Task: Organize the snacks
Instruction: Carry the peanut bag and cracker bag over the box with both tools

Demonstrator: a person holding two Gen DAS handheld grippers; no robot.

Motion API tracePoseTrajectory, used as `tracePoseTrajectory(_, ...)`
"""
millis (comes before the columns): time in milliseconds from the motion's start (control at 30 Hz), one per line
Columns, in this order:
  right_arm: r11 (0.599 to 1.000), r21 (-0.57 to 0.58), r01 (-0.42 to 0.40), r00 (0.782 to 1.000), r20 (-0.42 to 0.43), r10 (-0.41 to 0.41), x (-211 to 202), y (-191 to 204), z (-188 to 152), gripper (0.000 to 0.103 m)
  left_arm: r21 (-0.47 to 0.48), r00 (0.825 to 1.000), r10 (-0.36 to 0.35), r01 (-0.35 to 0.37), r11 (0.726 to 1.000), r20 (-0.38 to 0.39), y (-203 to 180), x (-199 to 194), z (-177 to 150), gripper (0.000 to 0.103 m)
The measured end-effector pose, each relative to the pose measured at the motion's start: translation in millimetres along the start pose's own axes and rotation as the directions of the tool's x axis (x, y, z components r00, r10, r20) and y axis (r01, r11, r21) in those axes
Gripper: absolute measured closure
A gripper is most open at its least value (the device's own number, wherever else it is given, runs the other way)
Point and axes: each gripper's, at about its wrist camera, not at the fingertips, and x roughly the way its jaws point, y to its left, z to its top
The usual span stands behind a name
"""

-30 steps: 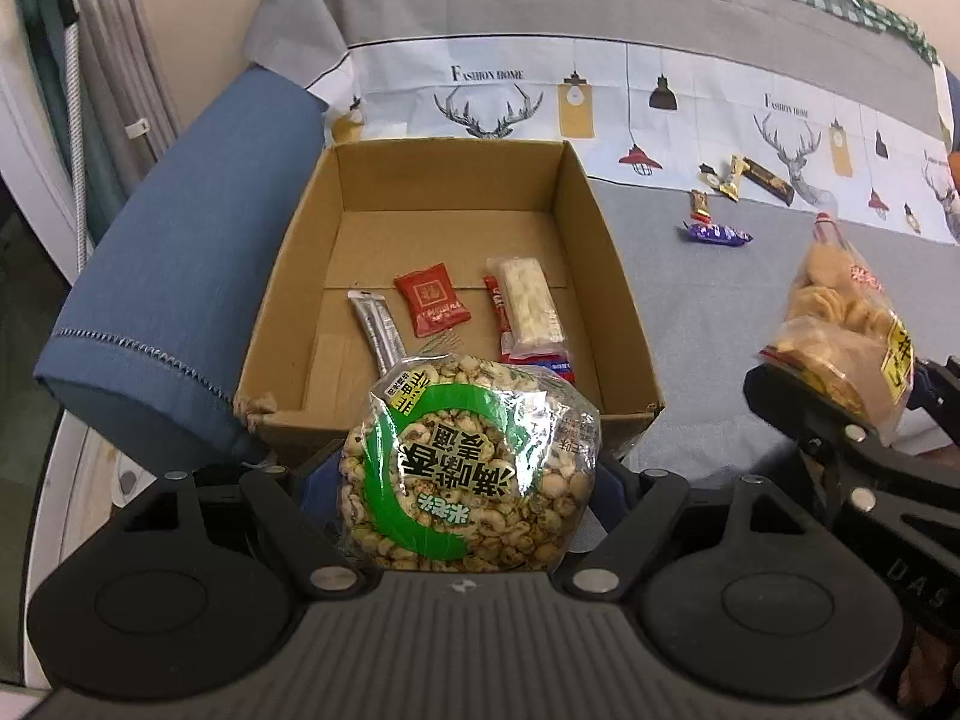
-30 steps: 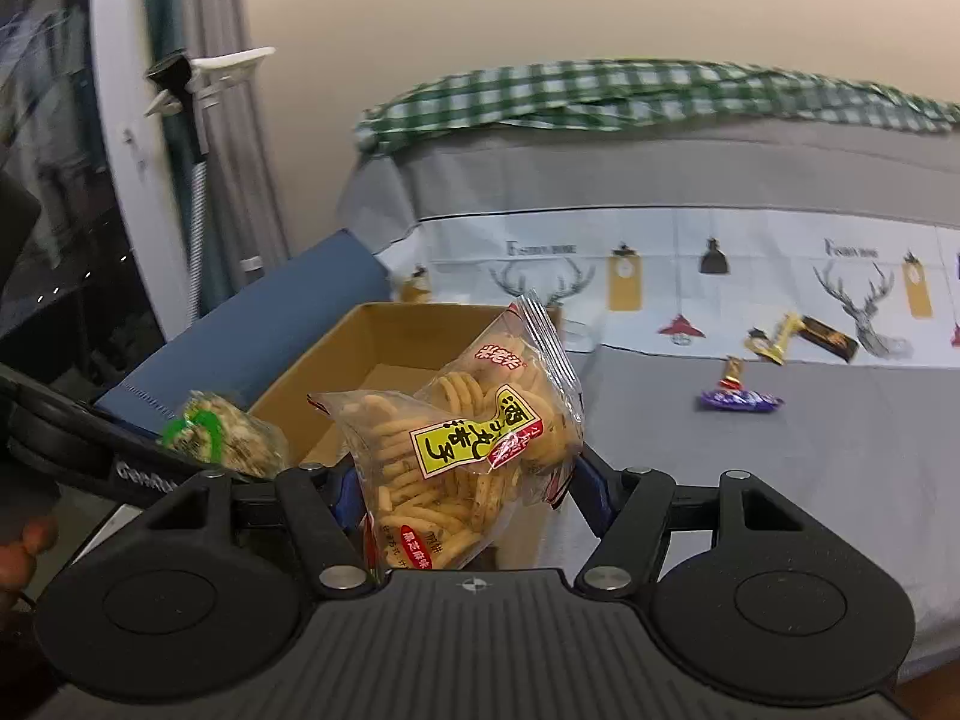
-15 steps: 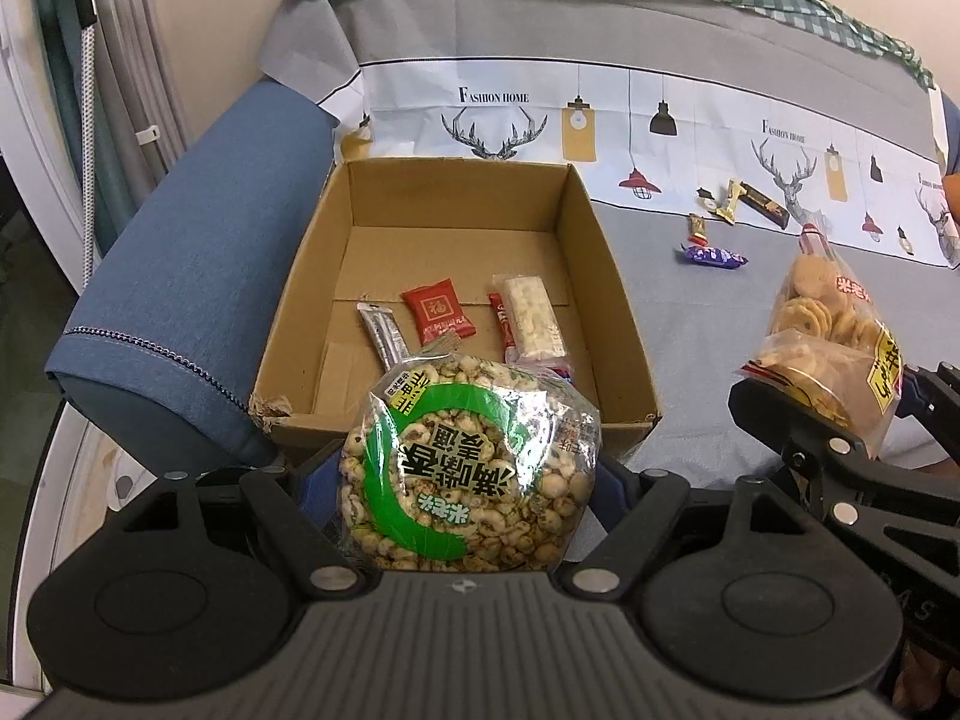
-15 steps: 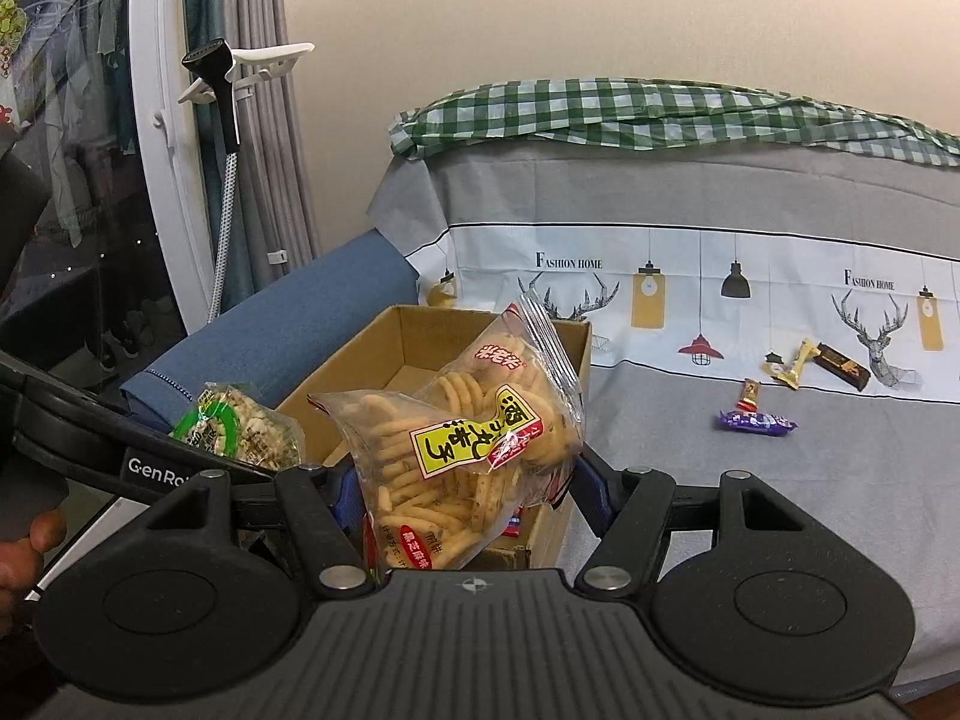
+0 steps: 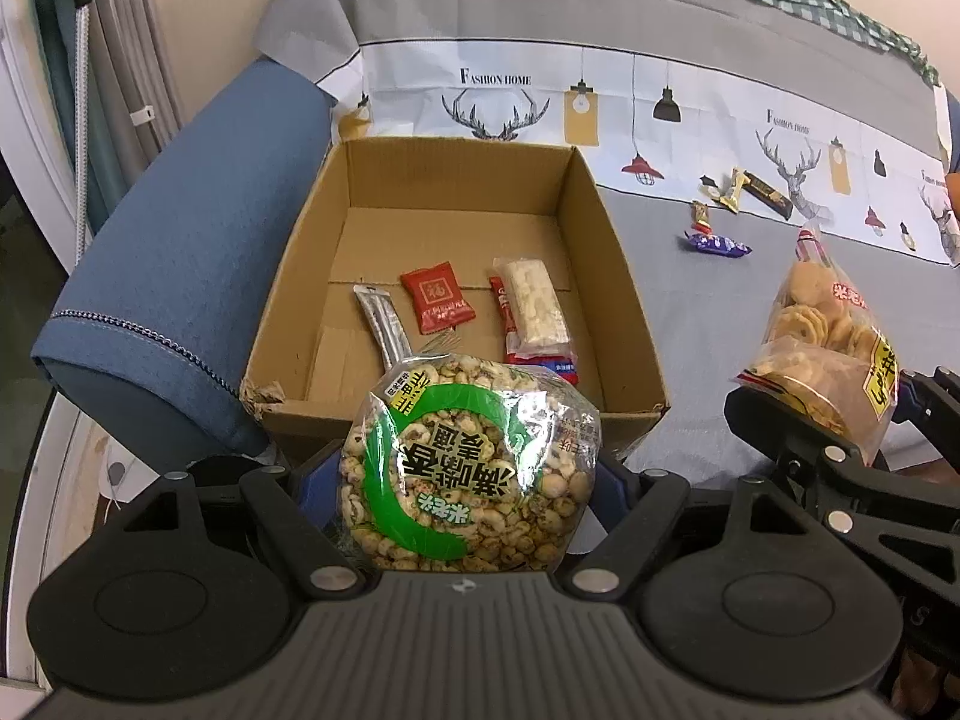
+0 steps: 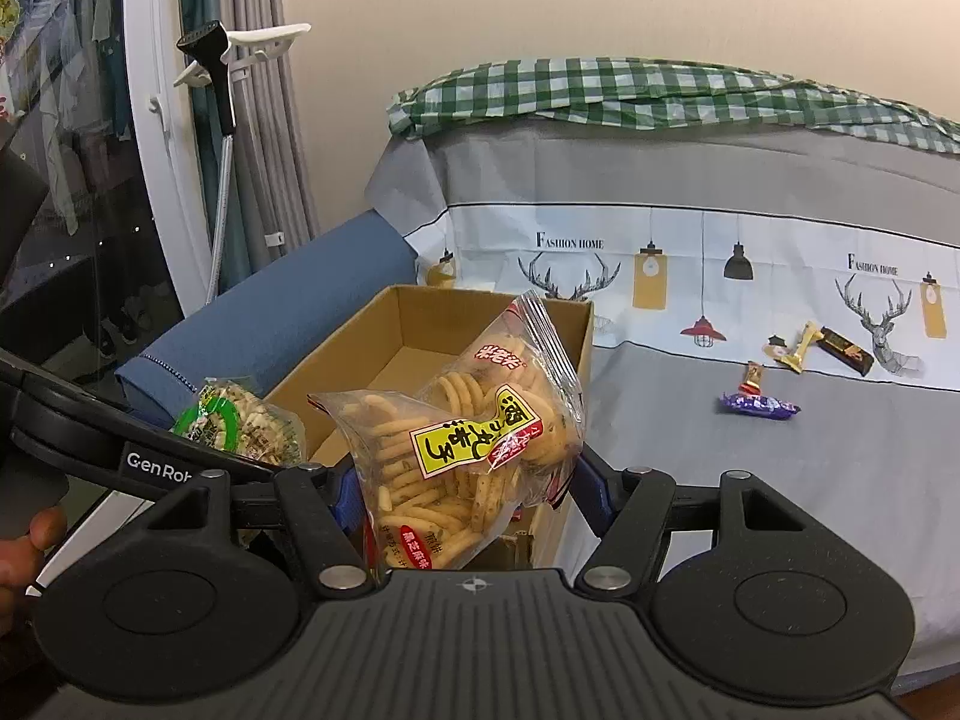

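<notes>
My left gripper [image 5: 462,480] is shut on a green-labelled bag of puffed snacks [image 5: 465,468], held just in front of the near wall of an open cardboard box [image 5: 624,312]. The box holds a red packet [image 5: 437,297], a silver stick [image 5: 384,324] and a white bar [image 5: 534,306]. My right gripper [image 6: 462,480] is shut on a clear bag of round crackers [image 6: 468,450], to the right of the box; this bag also shows in the left wrist view [image 5: 828,348]. The green bag shows in the right wrist view [image 6: 234,426].
The box sits on a grey sofa cover [image 5: 708,324] beside a blue armrest [image 5: 180,276]. Several loose candies lie to the right: a purple wrapper [image 5: 717,245], a gold one [image 5: 729,183], a dark bar [image 5: 768,195]. Curtains and a window stand at the left [image 6: 90,180].
Both grippers have pulled back and risen a little from the box, each still holding its bag. The box looks smaller and farther in both views.
</notes>
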Motion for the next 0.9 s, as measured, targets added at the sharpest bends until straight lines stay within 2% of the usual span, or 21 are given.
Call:
tracePoseTrajectory(533,1.000,-0.004,0.007,0.997,-0.083,-0.007,34.8,-1.5,-1.1,0.035,-0.014,0.999,0.013,-0.013,1.000,-0.053,16.0,37.5,14.4,0.019)
tracePoseTrajectory(900,0.997,-0.076,0.010,0.996,-0.084,-0.017,85.8,6.0,16.3,0.035,-0.051,0.998,0.061,-0.062,0.997,-0.020,51.9,71.2,68.5,0.019)
